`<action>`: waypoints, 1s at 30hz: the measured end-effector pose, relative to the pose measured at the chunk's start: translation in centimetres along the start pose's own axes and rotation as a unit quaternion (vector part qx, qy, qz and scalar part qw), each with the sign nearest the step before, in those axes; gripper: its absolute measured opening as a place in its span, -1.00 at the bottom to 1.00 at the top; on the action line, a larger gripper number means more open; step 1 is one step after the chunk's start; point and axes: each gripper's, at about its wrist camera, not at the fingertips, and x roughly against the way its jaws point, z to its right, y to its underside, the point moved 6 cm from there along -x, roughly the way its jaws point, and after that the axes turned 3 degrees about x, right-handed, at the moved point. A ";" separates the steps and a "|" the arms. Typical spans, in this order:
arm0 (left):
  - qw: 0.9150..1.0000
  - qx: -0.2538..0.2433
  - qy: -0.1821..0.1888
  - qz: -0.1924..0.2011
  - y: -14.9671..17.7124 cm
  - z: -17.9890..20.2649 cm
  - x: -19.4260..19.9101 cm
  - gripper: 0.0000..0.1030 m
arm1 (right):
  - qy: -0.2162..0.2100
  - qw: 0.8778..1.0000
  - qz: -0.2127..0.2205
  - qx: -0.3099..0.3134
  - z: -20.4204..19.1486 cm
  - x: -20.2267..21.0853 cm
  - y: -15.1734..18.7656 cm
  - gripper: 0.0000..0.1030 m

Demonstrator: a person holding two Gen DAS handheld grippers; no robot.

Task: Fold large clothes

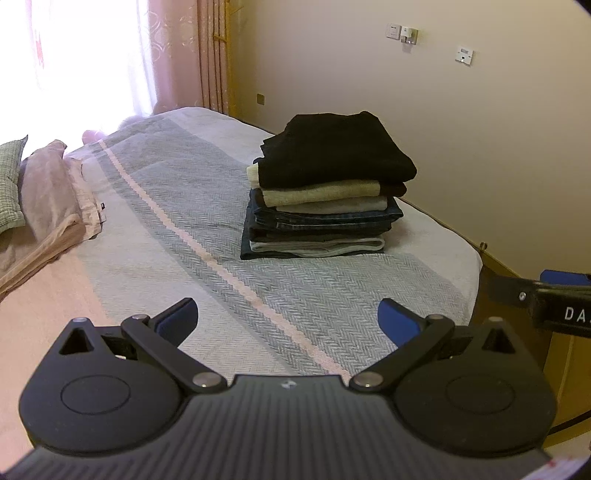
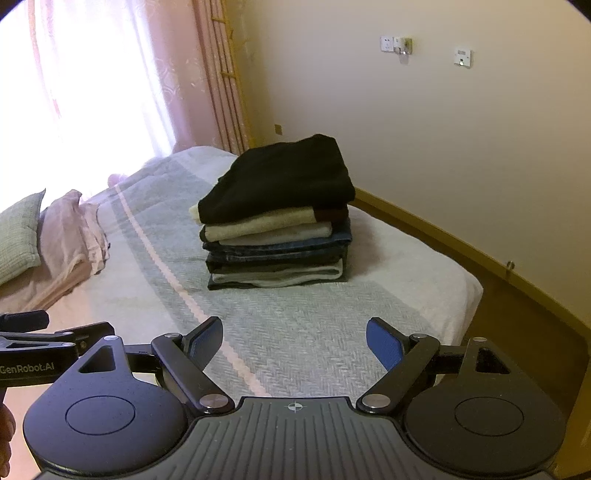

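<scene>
Two grippers, left gripper and right gripper, jaws apart, squared stack of folded clothes, herringbone-weave bedspread

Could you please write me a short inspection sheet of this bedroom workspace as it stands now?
Surface: bed with a grey herringbone cover and a pale stripe, bare in front of both grippers.
Job's things: stack of folded clothes on the bed, black garment on top, jeans lower down.
Clutter: pink bedding and a green pillow bunched at the far left.
Grippers: left gripper open and holding nothing; right gripper open and holding nothing.
Cables: a thin dark cable at the lower right of the left wrist view.
Surroundings: pink curtain at a bright window, cream wall with sockets.
</scene>
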 end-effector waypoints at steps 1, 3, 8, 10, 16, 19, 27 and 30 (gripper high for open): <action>1.000 -0.001 0.000 0.000 0.0 0.0 0.0 0.98 | 0.001 1.000 -0.002 0.000 0.0 -0.1 0.1 0.60; 1.000 0.000 0.002 0.000 0.1 0.0 -0.1 0.98 | 0.003 1.000 -0.003 -0.001 -0.1 -0.1 0.1 0.60; 1.000 -0.004 0.003 0.001 0.1 -0.1 0.0 0.98 | 0.003 1.000 -0.003 -0.001 -0.4 -0.1 0.3 0.60; 1.000 -0.005 0.003 0.002 0.2 -0.1 0.0 0.98 | 0.003 1.000 -0.004 -0.002 -0.5 -0.1 0.3 0.60; 1.000 -0.003 0.006 -0.002 0.3 -0.2 -0.1 0.98 | 0.004 1.000 -0.007 -0.001 -0.6 -0.3 0.4 0.60; 1.000 -0.003 0.008 -0.003 0.2 -0.3 -0.1 0.98 | 0.004 1.000 -0.009 0.001 -0.7 -0.5 0.4 0.60; 1.000 -0.004 0.008 -0.001 0.3 -0.4 -0.1 0.98 | 0.005 1.000 -0.009 0.002 -0.8 -0.6 0.4 0.60; 1.000 -0.003 0.008 -0.001 0.2 -0.5 -0.2 0.98 | 0.004 1.000 -0.009 0.003 -0.9 -0.6 0.4 0.60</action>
